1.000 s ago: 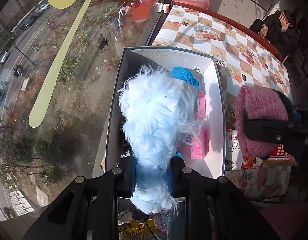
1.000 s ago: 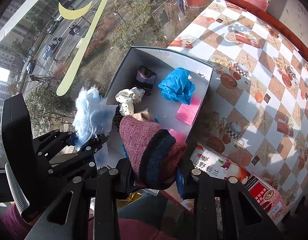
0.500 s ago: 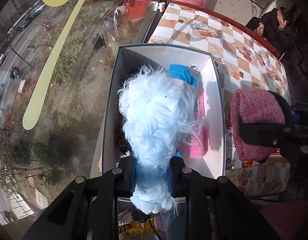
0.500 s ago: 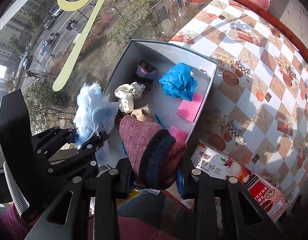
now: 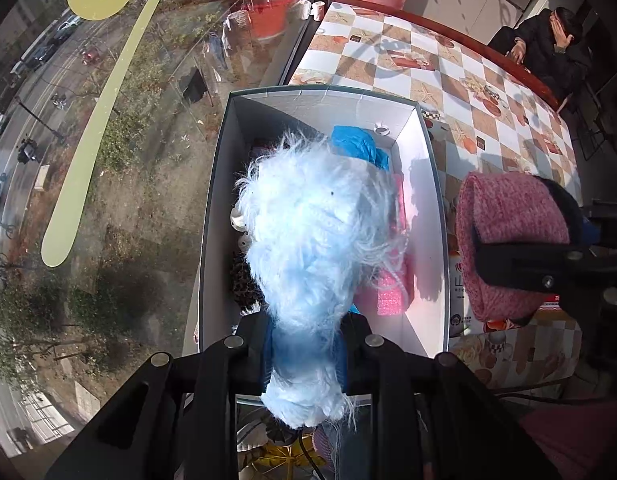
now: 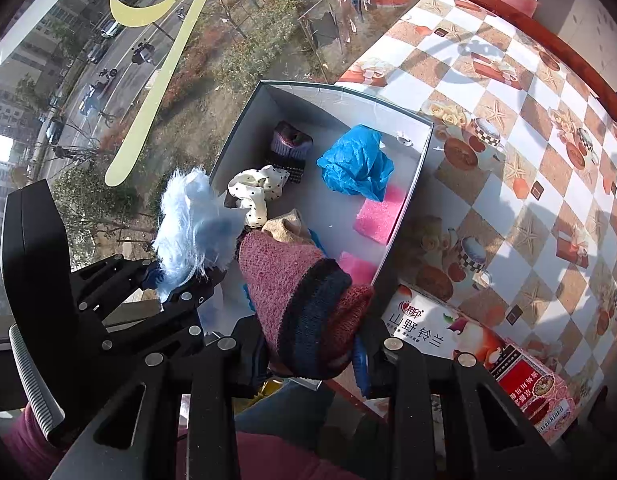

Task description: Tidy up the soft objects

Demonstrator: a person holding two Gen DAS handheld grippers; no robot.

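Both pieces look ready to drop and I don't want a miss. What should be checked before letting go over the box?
1. Left gripper clamps the fluffy blue piece: ok.
2. Right gripper clamps the pink knit sock: ok.
3. Blue piece over the open box: ok.
4. Sock over the box: not ok in the left view, it hangs past the rim.
5. Bare floor left in the box: ok.
6. Height above the contents: cannot tell.

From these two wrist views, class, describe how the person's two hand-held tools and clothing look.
Both tools are matt black linkages studded with round silver rivets. The left tool and the right tool carry blue pads inside their fingers. Seen from the right wrist, the left one has a boxy black body with a ribbed grey cable. The sleeve is maroon.
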